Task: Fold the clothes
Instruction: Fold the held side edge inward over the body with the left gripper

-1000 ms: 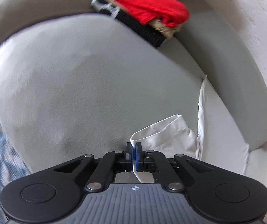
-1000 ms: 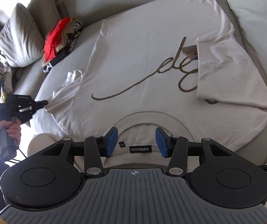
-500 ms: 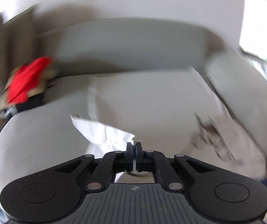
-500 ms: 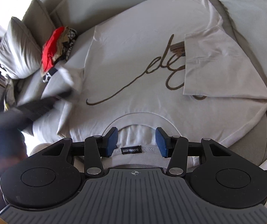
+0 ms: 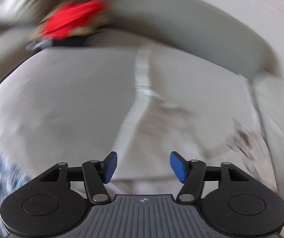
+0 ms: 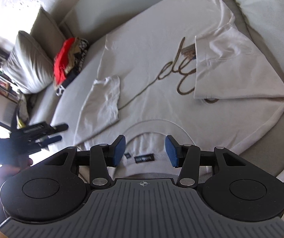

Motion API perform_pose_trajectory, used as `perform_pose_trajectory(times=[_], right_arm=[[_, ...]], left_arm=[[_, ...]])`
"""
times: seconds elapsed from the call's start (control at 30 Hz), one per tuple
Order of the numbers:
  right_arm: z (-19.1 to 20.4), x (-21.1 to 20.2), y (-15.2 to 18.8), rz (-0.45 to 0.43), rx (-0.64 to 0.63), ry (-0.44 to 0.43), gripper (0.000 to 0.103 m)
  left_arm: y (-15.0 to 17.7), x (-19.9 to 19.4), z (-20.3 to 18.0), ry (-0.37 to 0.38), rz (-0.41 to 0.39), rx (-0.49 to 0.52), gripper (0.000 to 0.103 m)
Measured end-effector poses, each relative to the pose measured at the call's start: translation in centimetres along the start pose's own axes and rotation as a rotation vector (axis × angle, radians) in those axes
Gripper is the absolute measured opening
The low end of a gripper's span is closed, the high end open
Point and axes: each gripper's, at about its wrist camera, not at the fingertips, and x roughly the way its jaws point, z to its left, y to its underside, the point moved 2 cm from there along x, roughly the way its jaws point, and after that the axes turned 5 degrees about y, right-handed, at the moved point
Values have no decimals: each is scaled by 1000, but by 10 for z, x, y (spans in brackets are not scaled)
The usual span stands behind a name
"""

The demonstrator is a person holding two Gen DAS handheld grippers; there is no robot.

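A white T-shirt (image 6: 153, 45) with brown script lies flat on the grey sofa, collar towards me. Both sleeves are folded in over the chest: the right one (image 6: 231, 69) and the left one (image 6: 104, 101). My right gripper (image 6: 145, 150) is open and empty, hovering just above the collar label. My left gripper (image 5: 143, 165) is open and empty above the shirt's left side; its view is blurred. It also shows in the right wrist view (image 6: 57, 132), off the shirt's left edge.
A pile of folded clothes with a red one on top (image 6: 68, 63) sits at the sofa's far left, also in the left wrist view (image 5: 72, 21). A grey cushion (image 6: 27, 65) leans beside it. Another cushion (image 6: 271, 10) borders the shirt on the right.
My left gripper carried the left sleeve inward, laid it on the shirt, opened and drew back to the left. The right gripper stayed open over the collar.
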Motion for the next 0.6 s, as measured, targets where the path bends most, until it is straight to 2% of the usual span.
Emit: perform_pose_trajectory(times=[0.03, 0.1, 0.17, 0.33, 0.4, 0.6], right_arm=[[1, -1, 0, -3, 2, -4, 51], [2, -2, -1, -8, 7, -13, 51], [3, -3, -2, -10, 8, -14, 51], [2, -4, -1, -10, 13, -7, 51], [1, -3, -1, -10, 16, -2, 51], [-3, -4, -2, -11, 25, -5, 51]], left_arm=[[-5, 5, 12, -6, 25, -35, 49], [-8, 17, 27, 15, 91, -67, 39], [-7, 26, 31, 41, 145, -62, 39], [-2, 33, 25, 81, 197, -25, 26], [0, 30, 22, 96, 195, -13, 0], [2, 20, 26, 34, 162, -15, 1]])
